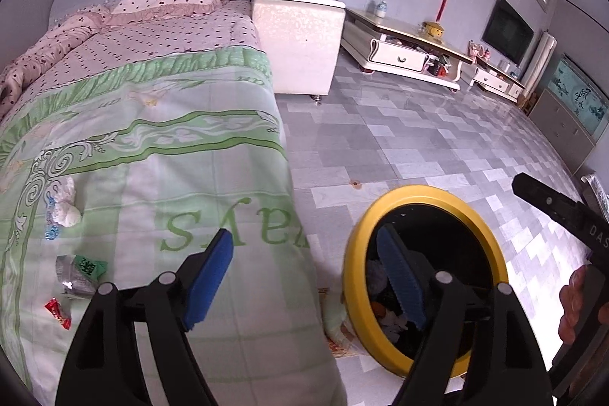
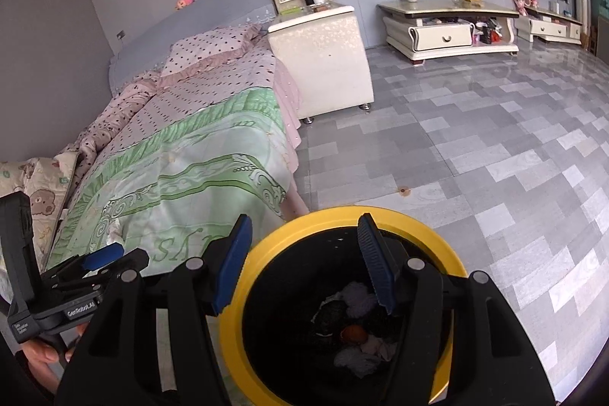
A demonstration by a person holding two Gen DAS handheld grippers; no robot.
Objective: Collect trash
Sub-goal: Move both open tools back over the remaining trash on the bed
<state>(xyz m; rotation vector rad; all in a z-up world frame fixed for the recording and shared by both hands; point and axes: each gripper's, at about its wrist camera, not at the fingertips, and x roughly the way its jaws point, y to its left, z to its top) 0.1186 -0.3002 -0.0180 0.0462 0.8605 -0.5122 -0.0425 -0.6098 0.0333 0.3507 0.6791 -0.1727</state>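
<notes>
Left gripper point(image 1: 308, 276) jaws apart, empty; wrappers point(image 1: 78, 273) on bed point(image 1: 171, 139); possibly tissue point(image 1: 64, 204).

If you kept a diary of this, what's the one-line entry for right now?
left gripper: open, empty | right gripper: open over yellow-rimmed bin | on bed: crumpled tissue, green wrapper, red wrapper

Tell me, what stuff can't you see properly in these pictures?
- Bin contents: right wrist view, dark inside, and the right gripper covers part; only pale crumpled bits show.
- Silver-green wrapper: left wrist view, print too small to read.
- Red wrapper: left wrist view, too small to identify.
- Bin's outside: both views, cut off by the bottom edge.
</notes>
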